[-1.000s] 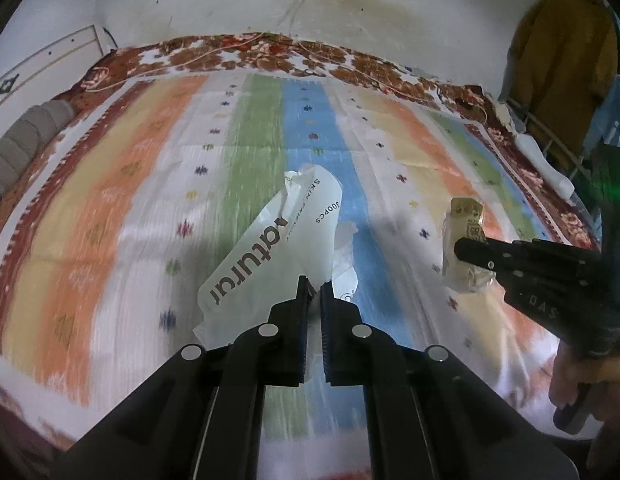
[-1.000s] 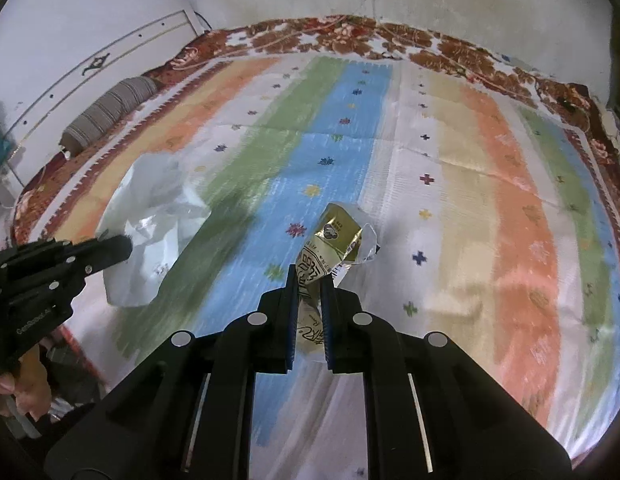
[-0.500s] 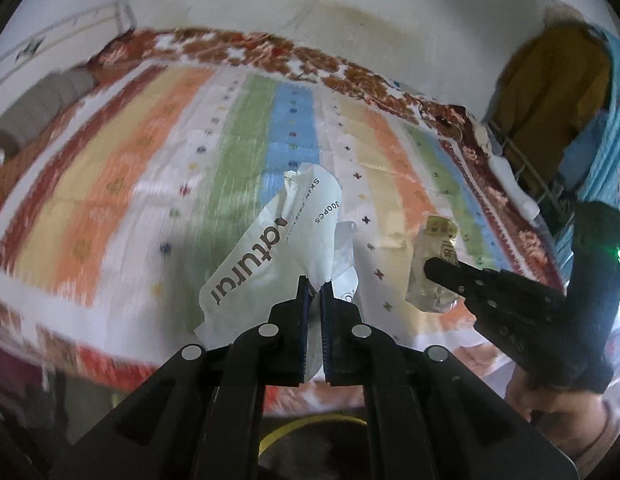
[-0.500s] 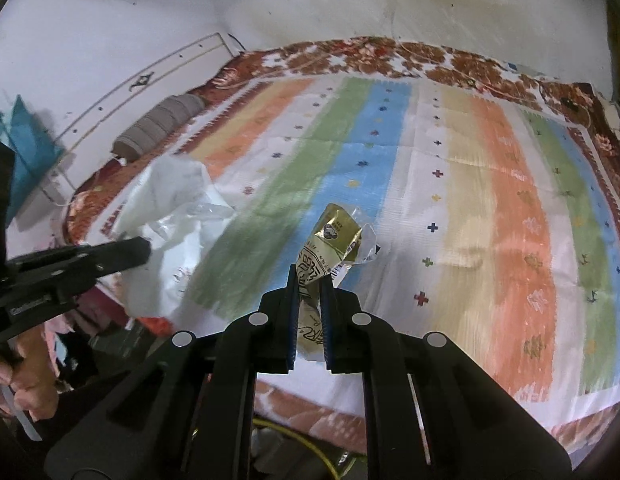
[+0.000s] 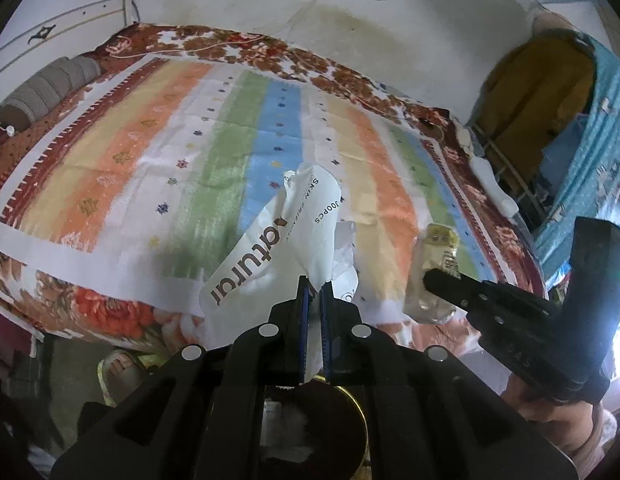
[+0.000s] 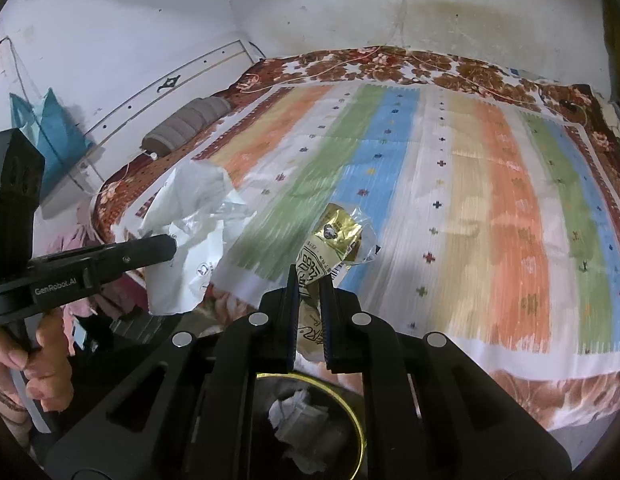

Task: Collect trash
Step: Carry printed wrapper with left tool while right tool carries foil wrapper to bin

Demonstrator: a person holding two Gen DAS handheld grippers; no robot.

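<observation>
My left gripper (image 5: 315, 292) is shut on a white plastic tissue pack wrapper (image 5: 278, 248) with brown lettering and holds it in the air past the bed's front edge. My right gripper (image 6: 310, 284) is shut on a gold and clear snack wrapper (image 6: 334, 240). Each shows in the other view: the white wrapper (image 6: 186, 232) at the left, the snack wrapper (image 5: 434, 272) at the right. A dark bin with a yellow rim (image 6: 360, 432) stands below both grippers, with crumpled white paper (image 6: 294, 420) inside; it also shows in the left wrist view (image 5: 362, 412).
A bed with a striped colourful cover (image 5: 190, 168) fills the background. A grey bolster pillow (image 5: 46, 88) lies at its far left. A person's sandalled foot (image 5: 118, 368) is on the floor by the bed. Hanging clothes (image 5: 542, 88) are at the right.
Both grippers have drawn back from over the bed to beyond its front edge, still holding their wrappers. The bin has come into view below them.
</observation>
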